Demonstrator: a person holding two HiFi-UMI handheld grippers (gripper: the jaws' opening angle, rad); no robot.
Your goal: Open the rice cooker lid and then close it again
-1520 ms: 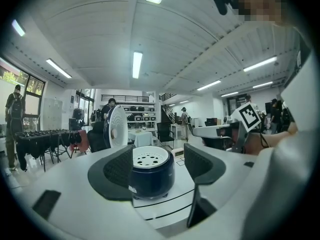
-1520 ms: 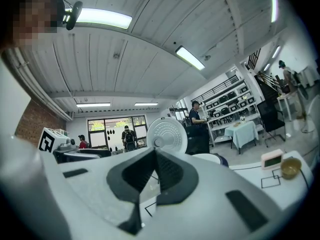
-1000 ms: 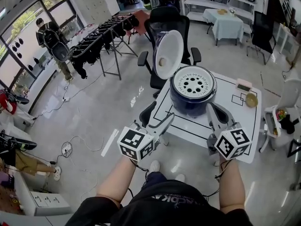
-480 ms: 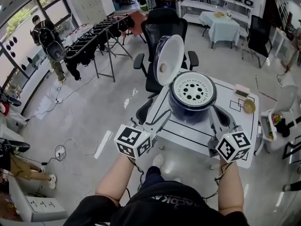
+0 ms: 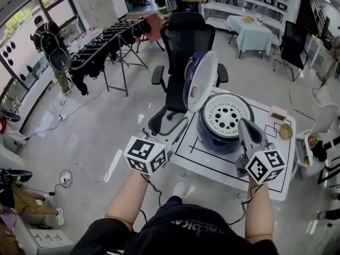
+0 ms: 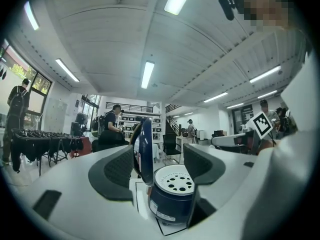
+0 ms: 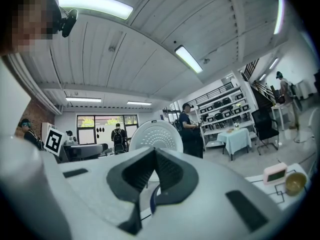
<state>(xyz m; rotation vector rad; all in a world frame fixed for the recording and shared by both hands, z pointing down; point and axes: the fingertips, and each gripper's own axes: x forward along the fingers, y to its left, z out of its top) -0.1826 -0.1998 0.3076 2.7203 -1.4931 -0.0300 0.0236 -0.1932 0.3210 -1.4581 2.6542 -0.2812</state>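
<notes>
Opening part looks done: the lid (image 5: 201, 81) stands upright off the rice cooker (image 5: 223, 124), perforated inner plate showing, cooker sitting on the counter (image 5: 212, 163). Closing not yet done. Left gripper (image 5: 172, 134) has jaws apart, nothing in them, short of the lid. Right gripper (image 5: 247, 127) has jaws together, empty, by the cooker's front, contact unclear. What's left, I'd say, is pushing the lid down shut.
</notes>
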